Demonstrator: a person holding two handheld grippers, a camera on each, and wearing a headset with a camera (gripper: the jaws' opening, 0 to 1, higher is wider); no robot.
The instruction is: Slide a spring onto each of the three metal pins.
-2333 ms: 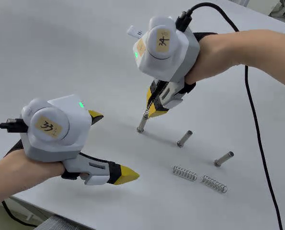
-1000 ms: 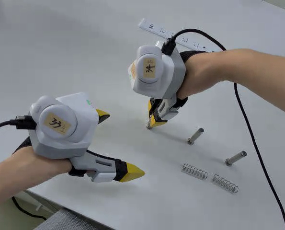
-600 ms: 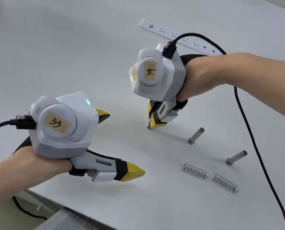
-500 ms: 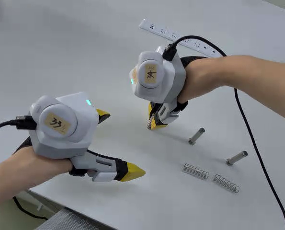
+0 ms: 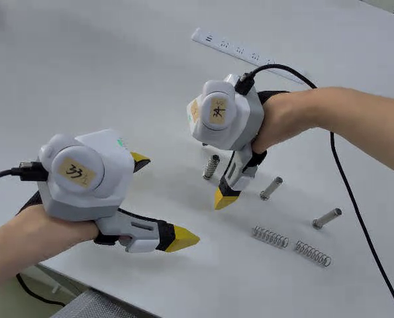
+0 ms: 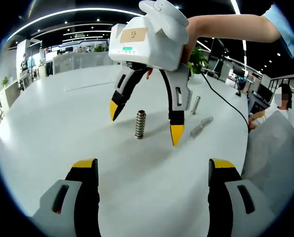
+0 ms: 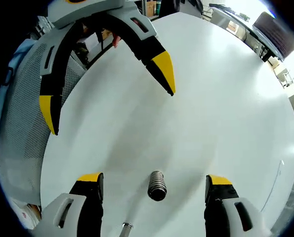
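Observation:
A spring [image 5: 211, 166] sits on the leftmost metal pin, upright on the white table [image 5: 104, 73]. My right gripper [image 5: 215, 177] stands open around it, with the sprung pin [image 7: 157, 185] between its jaws and touching neither. Two bare pins [image 5: 271, 188] [image 5: 326, 218] stand to the right. Two loose springs [image 5: 270, 236] [image 5: 312, 253] lie in front of them. My left gripper [image 5: 162, 199] hovers open and holds nothing at the lower left. It faces the sprung pin [image 6: 140, 123] and the right gripper [image 6: 145, 121].
A white power strip [image 5: 243, 48] lies at the back of the table. A black cable [image 5: 352, 172] runs down the right side. The table's front edge [image 5: 117, 291] is close under the left gripper.
The right gripper was shut on the spring at the left pin; it has opened and drawn back a little, leaving the spring on the pin. The left gripper has not moved.

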